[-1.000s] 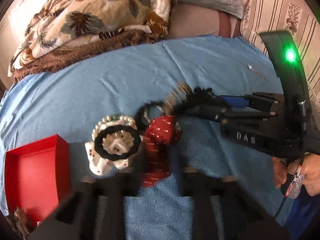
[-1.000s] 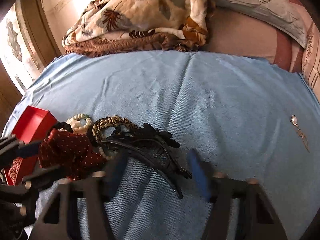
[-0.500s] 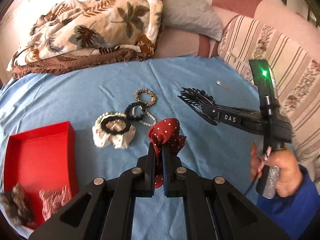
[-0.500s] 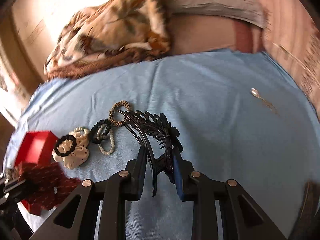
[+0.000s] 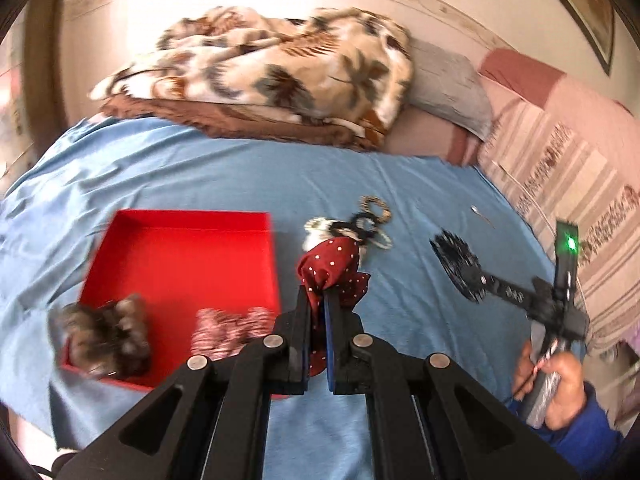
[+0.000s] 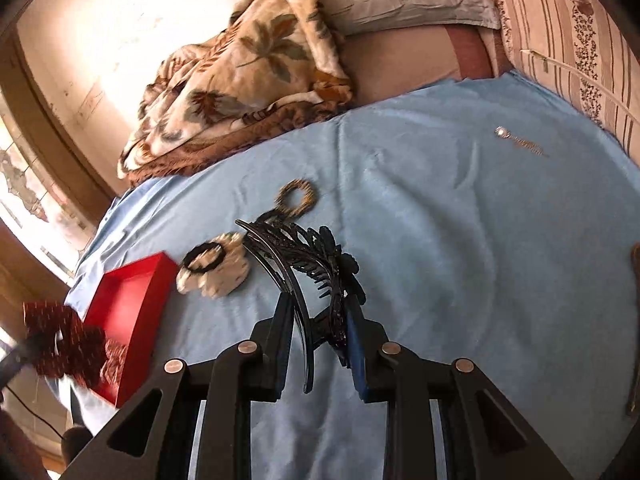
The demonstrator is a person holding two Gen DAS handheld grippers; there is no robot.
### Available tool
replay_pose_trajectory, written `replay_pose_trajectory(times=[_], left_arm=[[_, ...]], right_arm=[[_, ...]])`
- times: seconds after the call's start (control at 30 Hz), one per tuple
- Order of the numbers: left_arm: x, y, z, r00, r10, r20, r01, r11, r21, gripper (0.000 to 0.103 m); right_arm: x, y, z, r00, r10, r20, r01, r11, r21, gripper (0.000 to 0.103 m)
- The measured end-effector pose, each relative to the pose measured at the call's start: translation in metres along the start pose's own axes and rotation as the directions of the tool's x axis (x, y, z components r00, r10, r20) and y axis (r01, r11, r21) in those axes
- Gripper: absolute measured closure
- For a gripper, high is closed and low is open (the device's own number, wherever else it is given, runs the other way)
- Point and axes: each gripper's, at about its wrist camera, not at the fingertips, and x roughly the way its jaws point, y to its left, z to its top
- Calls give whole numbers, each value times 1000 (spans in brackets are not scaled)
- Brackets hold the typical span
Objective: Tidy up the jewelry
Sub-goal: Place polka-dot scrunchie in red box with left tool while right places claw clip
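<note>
My left gripper is shut on a dark red polka-dot scrunchie and holds it above the blue sheet, just right of the red box. The box holds a brown furry scrunchie and a pink patterned one. My right gripper is shut on a black hair claw clip, lifted above the sheet; the clip also shows in the left wrist view. A white scrunchie with a black band and a gold bracelet lie on the sheet.
A small silver hairpin lies far right on the sheet. A leaf-print blanket and a grey pillow sit at the back. A striped cushion borders the right side.
My left gripper has swung left with the red scrunchie, nearer the red box. My right gripper has lifted the black clip further from the pile.
</note>
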Motion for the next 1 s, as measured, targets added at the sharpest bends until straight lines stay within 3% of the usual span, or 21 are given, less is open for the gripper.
replay_pose_trajectory(times=[0.27, 0.7, 0.8, 1.0], left_arm=[[-19, 34, -9, 999, 43, 15, -42, 997, -69, 98], [-32, 37, -11, 992, 125, 33, -124, 991, -45, 98], [-27, 45, -2, 990, 134, 42, -132, 990, -39, 97], [6, 80, 22, 992, 123, 35, -119, 986, -116, 97]], right_arm=[[8, 22, -28, 999, 12, -50, -13, 999, -32, 76], [5, 31, -38, 999, 23, -49, -25, 998, -55, 76], [-1, 32, -42, 999, 2, -41, -5, 997, -72, 76], [-6, 37, -43, 999, -19, -40, 17, 998, -68, 76]])
